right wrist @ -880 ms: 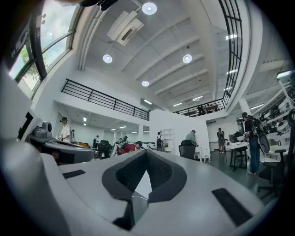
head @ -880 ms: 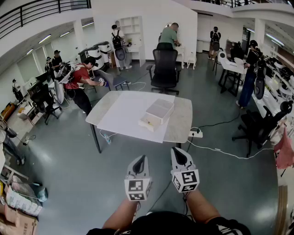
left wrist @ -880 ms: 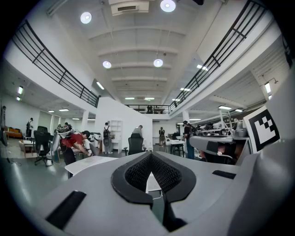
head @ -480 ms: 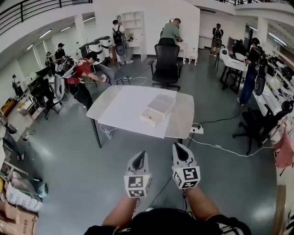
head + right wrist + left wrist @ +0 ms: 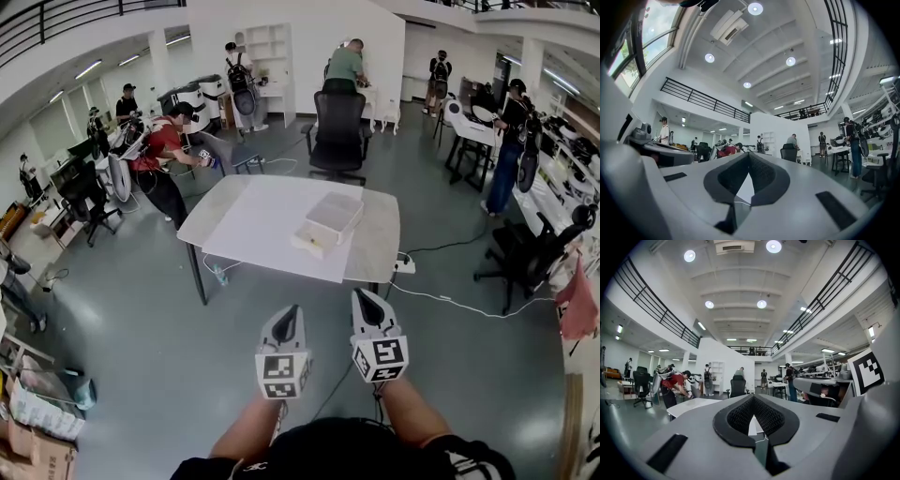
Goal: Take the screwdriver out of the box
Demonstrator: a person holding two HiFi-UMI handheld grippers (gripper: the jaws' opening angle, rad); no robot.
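A white box lies on the white table across the room, a few steps ahead of me. No screwdriver shows; the box's inside is hidden from here. My left gripper and right gripper hang side by side low in the head view, over grey floor and well short of the table. Both are shut with nothing between the pads. In the left gripper view the left gripper points at the table. The right gripper points the same way in its own view.
A black office chair stands behind the table. A power strip and its cable lie on the floor at the table's right corner. A person in a red shirt bends at the left, and another black chair stands at the right.
The view has moved a little nearer to the table. Both grippers keep their place in front of me and stay shut.
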